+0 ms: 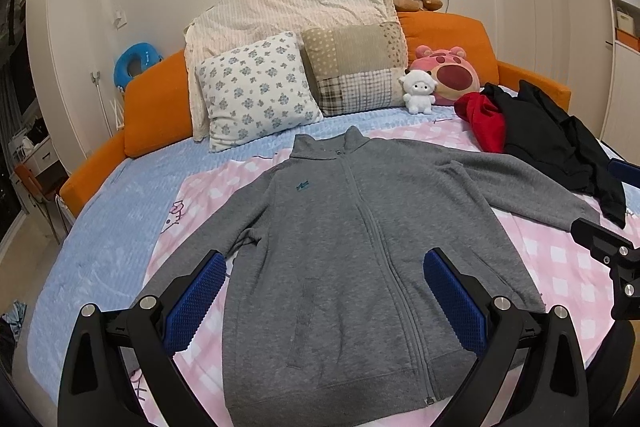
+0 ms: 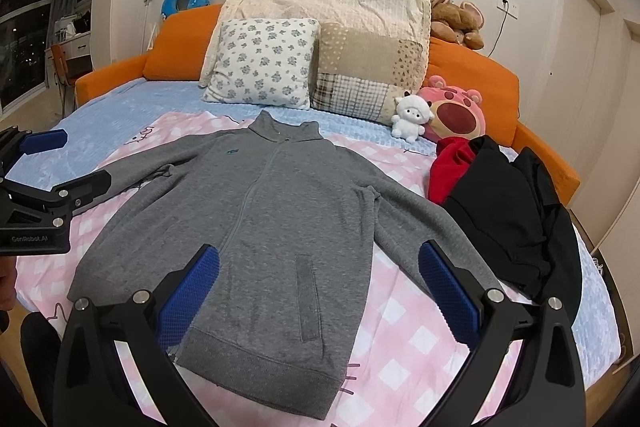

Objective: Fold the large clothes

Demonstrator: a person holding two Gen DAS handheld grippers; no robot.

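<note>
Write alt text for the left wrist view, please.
A grey zip-up jacket lies flat, front up, sleeves spread, on a pink checked blanket on a bed. The open left gripper hovers above its hem, holding nothing; pillows sit behind.

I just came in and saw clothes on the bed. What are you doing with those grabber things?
A person holds a two-finger gripper in each hand above a grey zip-up fleece jacket spread flat, front up, on the pink checked blanket. The left gripper and right gripper are both open, holding nothing. No fold has been made yet. A pile of black and red clothes waits beside it.
</note>
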